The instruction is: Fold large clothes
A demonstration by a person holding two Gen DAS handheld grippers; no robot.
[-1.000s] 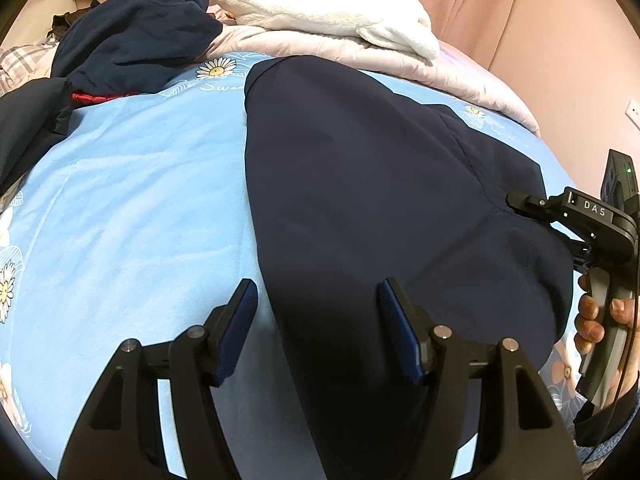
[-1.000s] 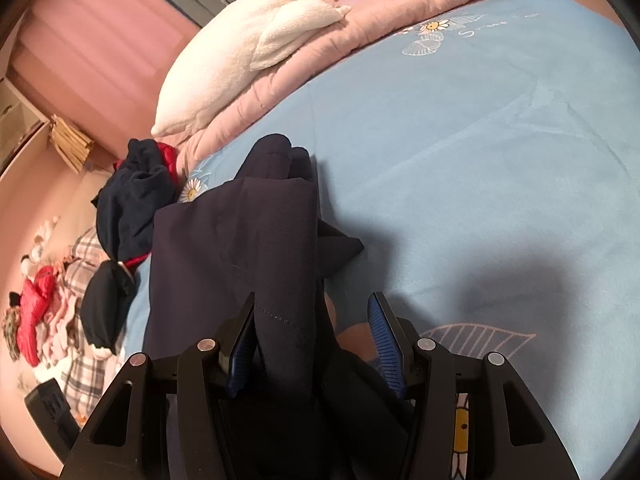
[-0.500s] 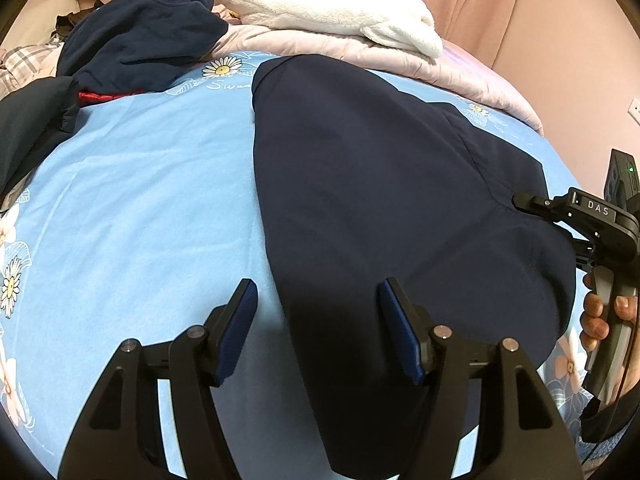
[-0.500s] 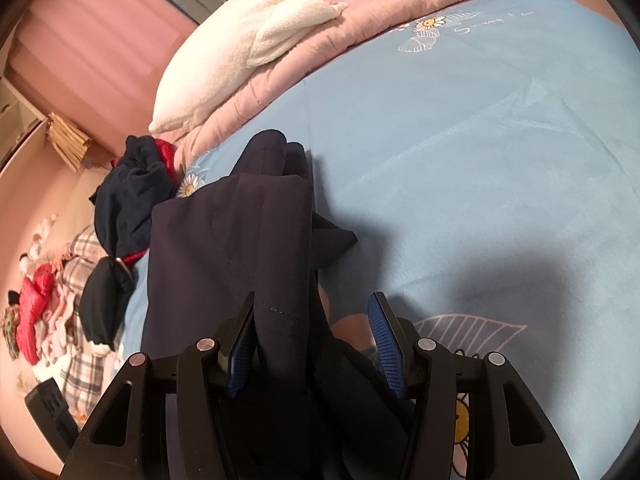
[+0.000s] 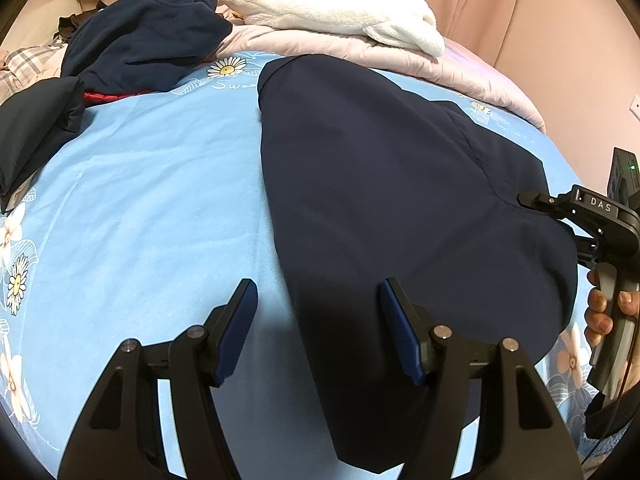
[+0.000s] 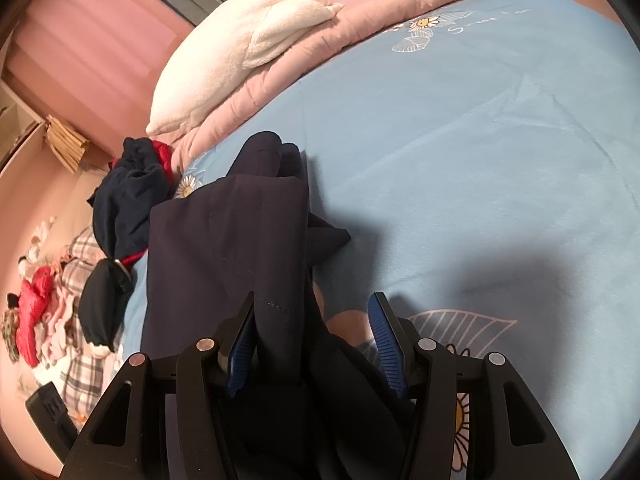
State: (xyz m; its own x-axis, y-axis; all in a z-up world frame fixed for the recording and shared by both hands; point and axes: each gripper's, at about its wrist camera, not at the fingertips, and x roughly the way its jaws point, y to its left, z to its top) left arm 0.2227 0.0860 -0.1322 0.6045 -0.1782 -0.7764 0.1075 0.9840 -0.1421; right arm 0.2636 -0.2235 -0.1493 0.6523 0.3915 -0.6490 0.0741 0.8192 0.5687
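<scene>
A large navy garment (image 5: 384,200) lies spread on a bed covered with a light blue sheet (image 5: 152,216) printed with daisies. In the left wrist view it runs from near the pink quilt (image 5: 360,46) at the far end of the bed down toward the camera, its left edge forming a long straight line across the sheet.

The left claw (image 5: 316,320) hovers over the near part of the garment with its blue-padded fingers wide apart and nothing between them — one finger is above bare sheet, the other above dark cloth.

The right claw (image 6: 312,332) also has its fingers apart. A raised fold of the navy garment (image 6: 240,248) stands between them, resting against the left finger's pad (image 6: 240,344), with a clear gap to the other finger, so the cloth is not clamped. In the left wrist view this right claw appears at the garment's right edge, with a hand (image 5: 608,312) wrapped around its handle.

A white fleecy blanket (image 5: 332,8) sits on top of the pink quilt. To the far left on the bed is a crumpled pile of dark blue clothes (image 5: 144,48) with a strip of red showing beneath it, and a black padded item (image 5: 36,128) lies just beside it. Pink curtains (image 6: 88,36) hang behind the bed.
</scene>
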